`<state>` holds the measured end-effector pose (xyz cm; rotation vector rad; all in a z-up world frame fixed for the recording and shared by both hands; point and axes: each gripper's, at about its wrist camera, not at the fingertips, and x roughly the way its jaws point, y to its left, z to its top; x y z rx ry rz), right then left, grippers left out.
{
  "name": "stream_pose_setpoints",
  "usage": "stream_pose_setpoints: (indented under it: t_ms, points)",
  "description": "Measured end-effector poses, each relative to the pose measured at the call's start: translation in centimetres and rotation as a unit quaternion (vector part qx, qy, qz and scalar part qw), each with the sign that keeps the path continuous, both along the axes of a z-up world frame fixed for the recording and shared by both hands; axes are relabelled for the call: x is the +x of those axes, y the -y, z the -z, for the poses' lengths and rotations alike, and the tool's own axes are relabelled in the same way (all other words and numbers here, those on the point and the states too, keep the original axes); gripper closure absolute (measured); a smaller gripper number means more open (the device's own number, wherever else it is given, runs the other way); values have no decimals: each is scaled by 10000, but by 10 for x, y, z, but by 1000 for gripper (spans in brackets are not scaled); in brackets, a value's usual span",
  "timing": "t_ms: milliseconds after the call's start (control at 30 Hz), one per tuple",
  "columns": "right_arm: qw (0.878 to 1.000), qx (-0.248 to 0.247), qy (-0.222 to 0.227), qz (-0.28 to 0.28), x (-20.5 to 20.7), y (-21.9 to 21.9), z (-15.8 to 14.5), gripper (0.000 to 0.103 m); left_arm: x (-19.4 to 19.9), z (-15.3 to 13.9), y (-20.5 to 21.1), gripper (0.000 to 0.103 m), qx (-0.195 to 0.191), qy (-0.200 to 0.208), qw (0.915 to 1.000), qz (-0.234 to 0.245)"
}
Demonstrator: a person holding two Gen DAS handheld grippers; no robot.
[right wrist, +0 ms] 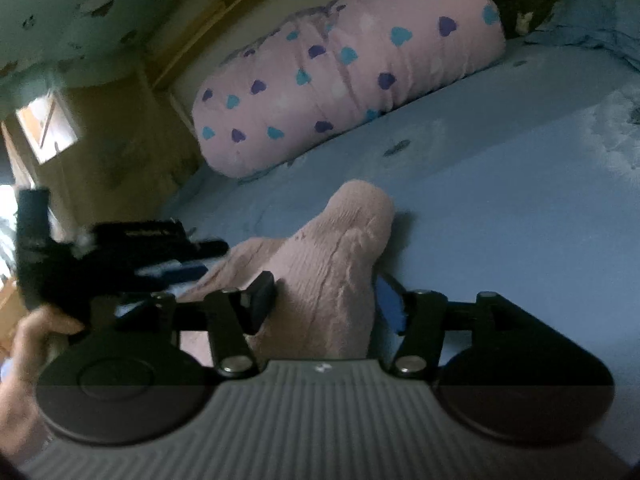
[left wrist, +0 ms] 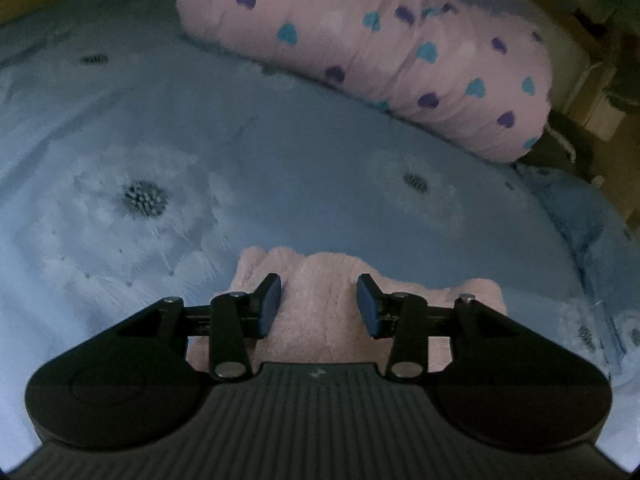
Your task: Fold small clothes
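Left wrist view: we see the left gripper [left wrist: 319, 305] spread over a pink fuzzy garment [left wrist: 320, 280] on the blue bedsheet [left wrist: 320, 168], its near end hidden. Our right gripper [right wrist: 326, 302] straddles a raised fold, perhaps touching. Beyond lies a heart-print pillow [left wrist: 360, 40].

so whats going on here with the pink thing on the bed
A person holds a gripper in each hand over a fuzzy pink garment lying on a blue bedsheet. The left gripper and right gripper both straddle it with fingers apart, not pinching. A heart-print pillow lies behind.
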<state>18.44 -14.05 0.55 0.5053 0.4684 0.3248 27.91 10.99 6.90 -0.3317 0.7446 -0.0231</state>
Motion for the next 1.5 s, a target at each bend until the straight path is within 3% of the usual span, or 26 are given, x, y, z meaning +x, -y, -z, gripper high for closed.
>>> stream_pose_setpoints:
  t_ms: [167,200,267,367,433,500,567,633,733,1000,1167,1333,1500]
  points:
    - [9998,153,-93,77,2,10,2,41,11,9,11,58,242,-213,9993,190]
    - [9998,159,-102,75,2,10,3,41,11,9,14,77,304,-178,9991,256]
    - [9999,126,-93,53,1,8,3,41,3,7,16,85,318,55,9987,403]
    - [10000,55,-52,37,0,6,2,41,-19,-8,9,87,377,652,9970,186]
    - [10000,31,-30,27,0,4,1,41,-33,-17,1,87,708,931,9931,-115]
    - [10000,2,-4,-6,-1,3,1,41,-31,-13,-11,87,865,796,9929,-183]
    - [10000,-34,22,-80,0,0,1,41,-24,0,-18,86,726,424,9963,-165]
    - [9998,-75,4,-166,0,-5,2,41,-22,8,-17,85,778,370,9962,-80]
    - [9994,-271,51,-188,-1,-11,4,41,-26,3,-13,77,894,414,9951,-106]
    - [9993,-357,90,-98,-5,-12,2,37,-83,-27,-15,35,886,358,9952,-197]
    - [9991,-405,53,89,-18,-15,-6,37,-125,-34,-7,24,1012,412,9939,-141]
    - [9986,-442,-76,287,-52,-15,-8,37,-139,-19,-4,23,1025,150,9943,-253]
    - [9972,-666,-128,316,-72,-19,-10,37,-144,-5,-27,21,524,-68,9980,-341]
